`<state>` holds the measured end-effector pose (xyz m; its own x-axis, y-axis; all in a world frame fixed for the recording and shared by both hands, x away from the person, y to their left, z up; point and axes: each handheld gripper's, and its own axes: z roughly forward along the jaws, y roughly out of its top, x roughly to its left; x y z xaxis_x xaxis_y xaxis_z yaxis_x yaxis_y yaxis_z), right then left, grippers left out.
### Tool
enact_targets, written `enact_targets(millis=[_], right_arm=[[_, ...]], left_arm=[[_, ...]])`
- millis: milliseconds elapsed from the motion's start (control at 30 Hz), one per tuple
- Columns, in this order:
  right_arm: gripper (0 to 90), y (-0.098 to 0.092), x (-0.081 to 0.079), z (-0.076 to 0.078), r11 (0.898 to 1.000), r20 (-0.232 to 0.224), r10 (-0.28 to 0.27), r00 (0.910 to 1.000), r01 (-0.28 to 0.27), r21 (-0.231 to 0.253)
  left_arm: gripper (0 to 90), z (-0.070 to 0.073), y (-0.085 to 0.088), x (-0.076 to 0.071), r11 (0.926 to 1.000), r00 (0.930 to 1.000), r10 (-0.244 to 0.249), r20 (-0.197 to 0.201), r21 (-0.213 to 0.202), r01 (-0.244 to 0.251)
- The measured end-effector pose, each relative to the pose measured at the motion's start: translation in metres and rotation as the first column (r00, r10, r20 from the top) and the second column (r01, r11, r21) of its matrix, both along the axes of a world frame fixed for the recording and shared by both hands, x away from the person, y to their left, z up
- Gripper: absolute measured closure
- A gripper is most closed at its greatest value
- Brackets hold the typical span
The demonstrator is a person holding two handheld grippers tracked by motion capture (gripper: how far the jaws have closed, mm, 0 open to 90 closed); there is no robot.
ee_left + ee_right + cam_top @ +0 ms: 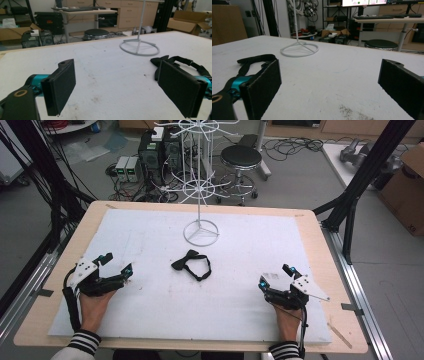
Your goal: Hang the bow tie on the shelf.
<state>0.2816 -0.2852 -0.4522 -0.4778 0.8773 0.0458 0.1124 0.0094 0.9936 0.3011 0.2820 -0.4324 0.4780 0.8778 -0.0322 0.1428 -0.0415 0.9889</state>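
Bow tie (191, 264), black with its strap looped beside it, lay flat on the white surface (150, 310) near the middle, just in front of the ring base of the white wire stand (201, 232) and apart from it. Nothing hung on the stand's arms as far as the high view showed. The left tool (116, 265) rested at the near left of the surface, its jaws spread wide with nothing between them; in the left gripper view the bow tie (175, 61) showed just past the right-hand jaw, not touched. The right tool (276, 276) sat at the near right, likewise wide open and holding nothing, with the bow tie (254, 60) lying beyond its left-hand jaw. Both were well apart from the tie. Judging by this, the work seemed barely begun: no grasp had been made, and the reach, the pick-up and probably the hanging on the stand were all left to do.
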Motion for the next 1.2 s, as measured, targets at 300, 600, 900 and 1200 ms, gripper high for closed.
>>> enact_targets(millis=[300,600,900,1200], right_arm=[[3.8,0.000,-0.001,0.000,1.000,-0.002,0.001,1.0000,-0.001,0.006],[3.8,0.000,-0.001,0.000,1.000,-0.002,-0.003,1.0000,0.003,0.011],[3.8,0.000,-0.001,0.000,1.000,-0.002,-0.001,1.0000,0.001,0.015],[3.8,0.000,-0.001,0.000,1.000,0.000,-0.004,1.0000,0.004,0.014]], left_arm=[[15.3,0.043,-0.021,0.018,0.9884,0.9935,-0.086,-0.074,0.119,0.094],[15.4,0.064,-0.048,0.038,0.9700,0.9707,-0.151,-0.187,0.161,0.182],[15.7,0.076,-0.081,0.064,0.9314,0.9376,-0.193,-0.289,0.247,0.268],[18.2,0.071,-0.112,0.082,0.8963,0.9143,-0.216,-0.343,0.302,0.325]])
